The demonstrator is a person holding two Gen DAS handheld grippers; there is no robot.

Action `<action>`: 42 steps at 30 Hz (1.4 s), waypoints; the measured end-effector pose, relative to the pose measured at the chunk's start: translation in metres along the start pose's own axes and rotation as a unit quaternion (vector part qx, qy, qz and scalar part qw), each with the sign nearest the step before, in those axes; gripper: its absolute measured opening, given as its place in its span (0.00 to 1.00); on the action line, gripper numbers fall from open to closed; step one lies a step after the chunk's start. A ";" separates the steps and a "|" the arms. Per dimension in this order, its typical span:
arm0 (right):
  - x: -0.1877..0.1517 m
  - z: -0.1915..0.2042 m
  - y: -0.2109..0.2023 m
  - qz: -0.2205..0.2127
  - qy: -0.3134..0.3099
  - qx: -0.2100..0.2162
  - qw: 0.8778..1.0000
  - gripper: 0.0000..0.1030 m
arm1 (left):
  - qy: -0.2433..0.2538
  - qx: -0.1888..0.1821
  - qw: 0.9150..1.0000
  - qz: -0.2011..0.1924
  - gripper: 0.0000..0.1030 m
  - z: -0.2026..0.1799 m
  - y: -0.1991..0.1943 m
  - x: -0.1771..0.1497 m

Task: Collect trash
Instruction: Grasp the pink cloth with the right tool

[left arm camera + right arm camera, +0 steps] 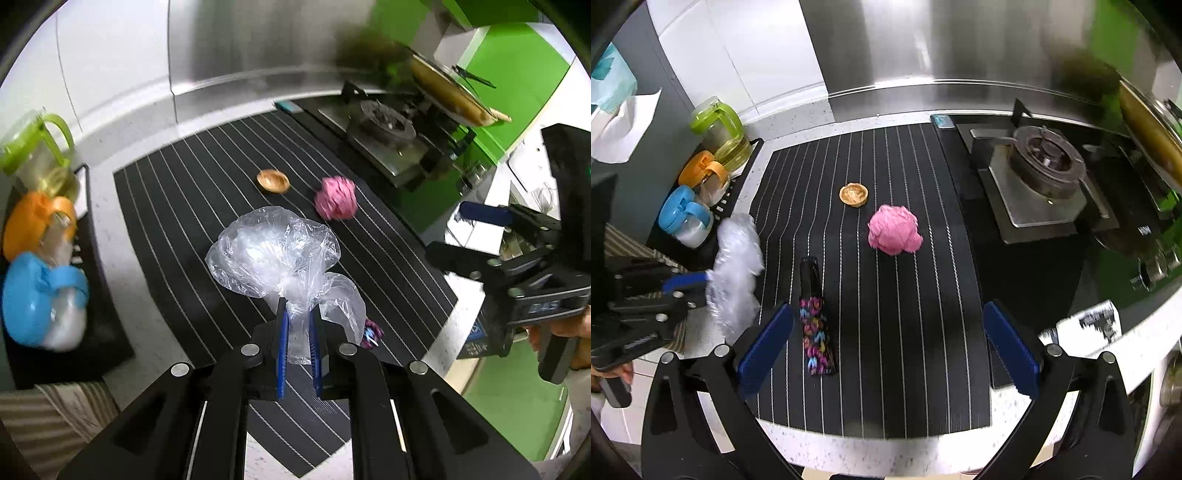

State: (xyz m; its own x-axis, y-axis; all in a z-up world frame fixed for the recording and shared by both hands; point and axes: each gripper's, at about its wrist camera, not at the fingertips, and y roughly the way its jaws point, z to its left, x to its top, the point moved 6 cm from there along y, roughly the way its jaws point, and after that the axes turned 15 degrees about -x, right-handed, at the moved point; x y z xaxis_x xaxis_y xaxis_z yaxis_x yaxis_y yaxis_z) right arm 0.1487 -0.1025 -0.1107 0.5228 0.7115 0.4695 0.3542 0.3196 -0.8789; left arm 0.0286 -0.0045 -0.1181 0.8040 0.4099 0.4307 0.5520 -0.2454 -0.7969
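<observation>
The clear plastic bag [275, 254] is the piece of trash in hand: its gathered neck is pinched between the blue pads of the left gripper [298, 334], which are pressed together on the film, while the puffed body of the bag billows out in front of the fingers over the striped black mat [177, 192]. Gripping it at the bunched neck makes sense, since loose film gives little else to hold. From the right wrist view the bag looks lifted off the mat near its left edge, though blur makes that hard to confirm.

3 more pieces of trash lie on the mat. A crumpled pink paper ball [894, 229] sits near the middle, a small brown tart-shaped cup [853, 194] lies just beyond it, and a dark wrapper with coloured marks [816, 328] lies flat nearer the front edge, just beside the left finger of the right gripper [886, 343]. That gripper is spread wide and empty, pointing down at the mat with the wrapper and the pink ball ahead of it; I judge it is lining up for one of them.

Further out, 3 lidded containers stand in a row on a dark tray to the left: a green-lidded jug [720, 133], an orange-lidded jar [701, 171] and a blue-lidded jar [685, 218]. A gas burner [1043, 160] sits to the right of the mat, well apart from the trash.
</observation>
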 end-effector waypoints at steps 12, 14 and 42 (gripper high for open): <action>0.038 0.009 0.063 0.025 -0.036 -0.008 0.999 0.97 | -0.015 0.024 0.999 -0.022 0.10 0.023 -0.002 0.023; 0.042 0.010 0.072 0.033 -0.042 -0.008 0.999 0.97 | -0.020 0.025 0.999 -0.025 0.10 0.026 -0.001 0.025; 0.045 0.014 0.049 0.013 -0.033 -0.005 0.999 0.43 | 0.013 0.005 1.000 -0.019 0.10 0.020 -0.011 0.031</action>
State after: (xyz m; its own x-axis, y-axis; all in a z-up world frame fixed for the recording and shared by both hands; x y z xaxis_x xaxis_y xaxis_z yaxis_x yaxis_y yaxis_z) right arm 0.1789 -0.0456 -0.1339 0.4798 0.7591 0.4400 0.3489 0.2951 -0.8895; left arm 0.0437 0.0283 -0.1044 0.7882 0.3950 0.4720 0.5804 -0.2218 -0.7835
